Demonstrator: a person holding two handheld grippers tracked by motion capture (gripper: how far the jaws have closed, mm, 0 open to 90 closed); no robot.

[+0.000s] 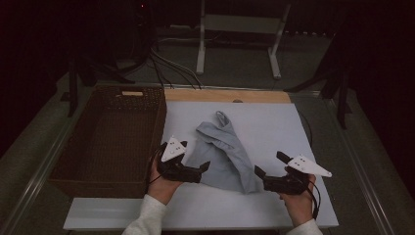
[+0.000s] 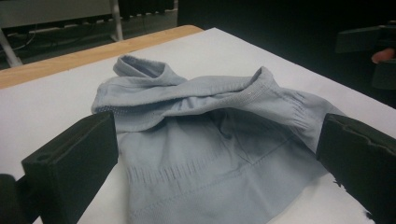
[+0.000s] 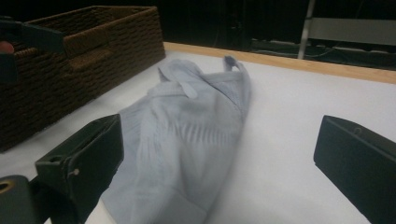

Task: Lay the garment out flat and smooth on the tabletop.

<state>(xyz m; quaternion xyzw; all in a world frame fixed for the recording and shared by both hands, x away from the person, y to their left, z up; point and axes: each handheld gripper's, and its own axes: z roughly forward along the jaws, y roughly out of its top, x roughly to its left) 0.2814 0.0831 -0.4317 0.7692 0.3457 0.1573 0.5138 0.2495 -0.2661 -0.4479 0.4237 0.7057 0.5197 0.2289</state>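
A crumpled light grey-blue garment [image 1: 222,149] lies on the white table top [image 1: 274,122], a little left of the middle. My left gripper [image 1: 195,154] is at the garment's left edge, open, its jaws wide on either side of the cloth [image 2: 201,107]. My right gripper [image 1: 270,164] is at the garment's near right corner, also open, with the cloth [image 3: 187,126] lying in front of its left jaw. Neither gripper holds anything. The left gripper view looks across the garment between wide jaws [image 2: 217,126]. In the right gripper view [image 3: 219,128] the jaws stand wide apart above the table.
A dark brown wicker basket [image 1: 161,122] stands against the table top's left edge and looks empty; its wall [image 3: 93,42] appears in the right gripper view. A wooden strip [image 1: 225,95] runs along the far edge. Cables and a metal stand [image 1: 240,29] are on the floor behind.
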